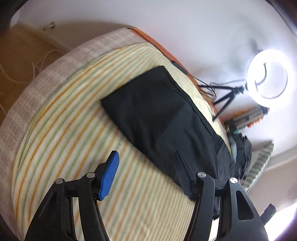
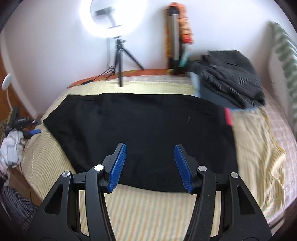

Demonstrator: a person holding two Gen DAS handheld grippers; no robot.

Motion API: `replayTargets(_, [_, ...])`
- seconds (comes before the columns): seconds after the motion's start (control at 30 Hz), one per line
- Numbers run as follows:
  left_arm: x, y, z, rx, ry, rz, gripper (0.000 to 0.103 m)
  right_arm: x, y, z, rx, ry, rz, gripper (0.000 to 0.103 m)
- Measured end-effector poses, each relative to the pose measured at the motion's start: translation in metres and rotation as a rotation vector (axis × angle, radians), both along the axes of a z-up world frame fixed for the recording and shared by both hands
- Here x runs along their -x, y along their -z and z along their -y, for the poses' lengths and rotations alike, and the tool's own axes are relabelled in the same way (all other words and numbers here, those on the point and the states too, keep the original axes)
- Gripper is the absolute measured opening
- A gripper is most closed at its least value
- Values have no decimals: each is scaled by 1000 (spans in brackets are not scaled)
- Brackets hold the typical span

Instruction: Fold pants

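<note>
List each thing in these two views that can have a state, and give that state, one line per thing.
Black pants: lying flat on the bed, partly folded, held by nothing.
Left hand-held gripper: open, empty.
Right hand-held gripper: open, empty, over the pants' near edge.
Ring light: switched on.
Dark clothes pile: heaped at the bed's far corner.
Striped sheet: spread over the bed, rumpled at one side.
</note>
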State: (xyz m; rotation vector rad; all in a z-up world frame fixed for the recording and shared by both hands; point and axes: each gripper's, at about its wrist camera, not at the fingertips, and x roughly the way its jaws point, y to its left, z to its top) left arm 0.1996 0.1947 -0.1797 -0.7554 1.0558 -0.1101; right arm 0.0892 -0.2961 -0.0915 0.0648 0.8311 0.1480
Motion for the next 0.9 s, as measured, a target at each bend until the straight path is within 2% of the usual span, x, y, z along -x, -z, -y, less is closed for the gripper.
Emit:
replayTargets(0.13, [-6, 6, -5, -2, -4, -1, 60, -45, 10, -50, 36, -137, -27, 57])
replayTargets(0.3, [-16, 4, -3, -48, 11, 18, 60, -123, 27, -120, 54, -296, -89, 57])
replayTargets(0.47, [-25, 5, -1, -72, 29, 36, 60, -196, 62, -182, 91, -379, -169, 57])
replayTargets(0.6, [-33, 6, -1, -74, 38, 45, 60, -225, 90, -197, 234, -346, -191, 57])
replayTargets(0.63, [-34, 6, -2, -79, 40, 49, 60, -230, 92, -195, 243, -341, -175, 62])
replayTargets(0.73, [-36, 6, -3, -81, 25, 62, 60, -239, 90, -183, 224, -278, -181, 62])
replayTargets(0.9, [-40, 6, -3, -83, -1, 80, 60, -232, 90, -182, 248, -276, -170, 62])
